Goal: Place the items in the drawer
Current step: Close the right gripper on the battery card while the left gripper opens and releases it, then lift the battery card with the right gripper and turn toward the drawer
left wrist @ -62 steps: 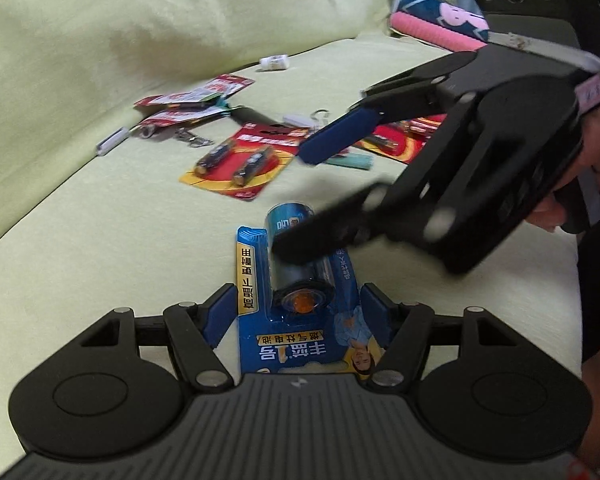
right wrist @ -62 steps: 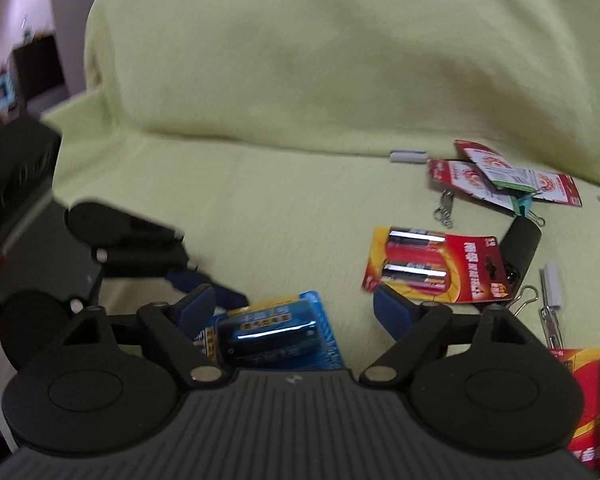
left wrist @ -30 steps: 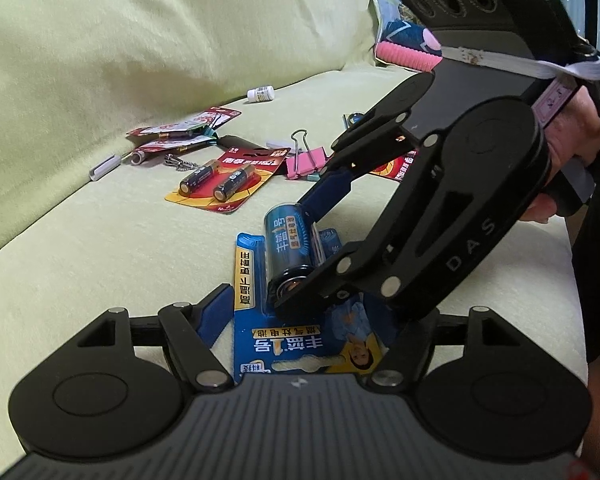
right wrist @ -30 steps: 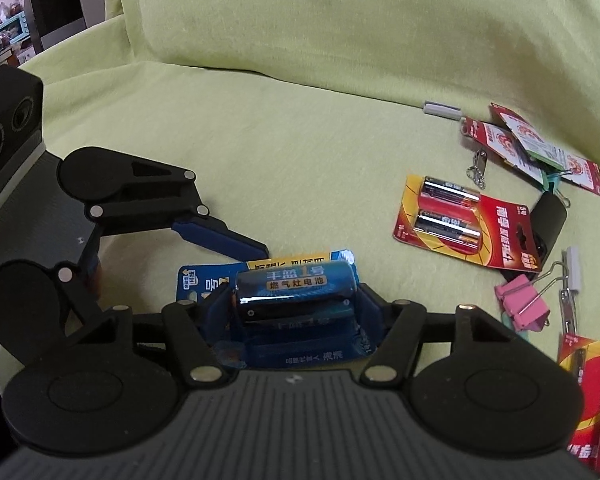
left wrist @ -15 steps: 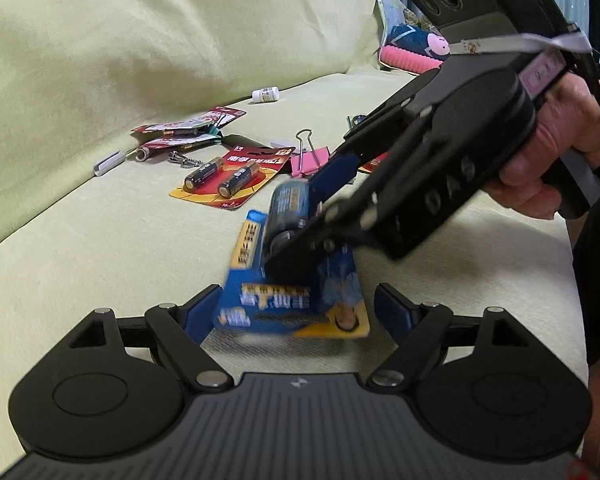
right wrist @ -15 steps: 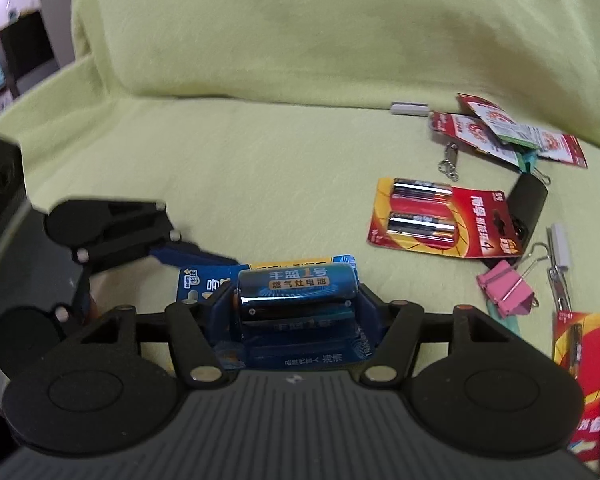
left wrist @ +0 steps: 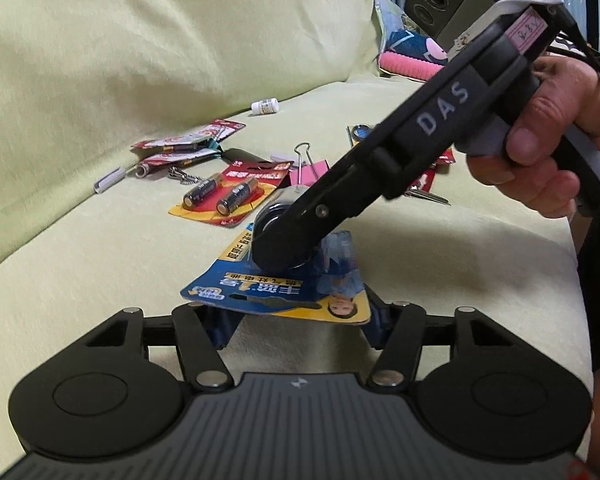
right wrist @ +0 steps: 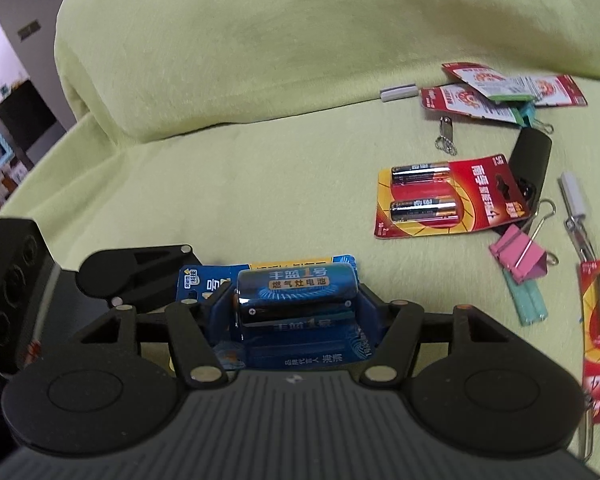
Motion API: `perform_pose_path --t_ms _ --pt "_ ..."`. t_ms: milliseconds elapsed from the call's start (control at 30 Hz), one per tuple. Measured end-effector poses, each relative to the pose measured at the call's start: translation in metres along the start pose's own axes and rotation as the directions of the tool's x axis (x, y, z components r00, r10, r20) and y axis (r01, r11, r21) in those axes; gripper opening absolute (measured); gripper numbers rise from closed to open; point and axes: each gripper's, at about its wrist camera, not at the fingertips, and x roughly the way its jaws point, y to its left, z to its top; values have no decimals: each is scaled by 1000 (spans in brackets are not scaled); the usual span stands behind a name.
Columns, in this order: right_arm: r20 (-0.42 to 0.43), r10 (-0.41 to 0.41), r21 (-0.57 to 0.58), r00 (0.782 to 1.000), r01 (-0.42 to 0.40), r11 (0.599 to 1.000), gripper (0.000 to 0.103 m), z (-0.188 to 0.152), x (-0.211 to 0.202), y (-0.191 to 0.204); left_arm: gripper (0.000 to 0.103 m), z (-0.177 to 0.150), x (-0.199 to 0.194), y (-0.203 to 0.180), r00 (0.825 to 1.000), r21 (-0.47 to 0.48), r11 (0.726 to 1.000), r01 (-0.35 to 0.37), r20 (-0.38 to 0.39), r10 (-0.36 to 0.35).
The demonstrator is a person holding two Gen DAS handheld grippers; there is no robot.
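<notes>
A blue battery pack (right wrist: 296, 288), one large cell on a blue card, sits between the pads of my right gripper (right wrist: 296, 304), which is shut on it. In the left wrist view the pack (left wrist: 276, 292) hangs tilted just above the yellow-green sofa seat (left wrist: 100, 264). The right gripper (left wrist: 288, 236) reaches it from the upper right, with a person's hand (left wrist: 540, 152) on its handle. My left gripper (left wrist: 298, 332) is open just below the card's near edge, its pads partly hidden under the card. In the right wrist view the left gripper (right wrist: 136, 276) sits beside the pack at the left.
Small items lie on the seat: a red card with two batteries (right wrist: 440, 204), a pink binder clip (right wrist: 518, 256), red packets (right wrist: 500, 92), a black case (right wrist: 530, 160), a keychain (right wrist: 446, 136), and a white bottle (left wrist: 265, 106). The sofa backrest (right wrist: 300, 40) rises behind.
The right gripper shut on the blue battery pack and lifted it off the seat, tilting it. The left gripper stayed open and low.
</notes>
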Motion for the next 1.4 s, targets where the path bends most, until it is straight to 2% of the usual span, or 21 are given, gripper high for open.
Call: perform_pose_path --t_ms 233,467,633,733,833,933,1033,1200,1400 --pt "18 58 50 998 -59 997 60 -1 -13 1 61 6 -2 -1 997 -20 999 -36 60 37" --pt "57 48 43 997 -51 998 60 -4 -29 6 61 21 -4 -10 994 -35 999 -10 104 14" --pt "136 14 21 991 -17 1000 60 -13 -51 8 61 35 -3 -18 992 -49 998 25 125 -19" --pt "204 -39 -27 978 45 999 60 -22 -67 15 61 44 -2 -21 988 -89 993 72 141 -59" --pt "242 -61 -38 968 73 997 60 -30 -82 16 61 50 -1 -28 983 -104 989 107 158 -90" --pt "253 -65 -6 965 69 998 60 -37 -95 11 60 55 1 -41 982 -81 990 113 159 -99" --pt "275 -75 25 959 71 997 60 -45 -112 9 47 60 1 -59 982 -33 994 108 162 -102" --pt "335 -106 29 936 102 994 60 -64 -149 24 47 69 -11 -96 975 39 997 70 209 -77" --pt "383 -163 69 909 148 987 60 -106 -197 42 47 73 -29 -155 969 135 991 3 246 -36"
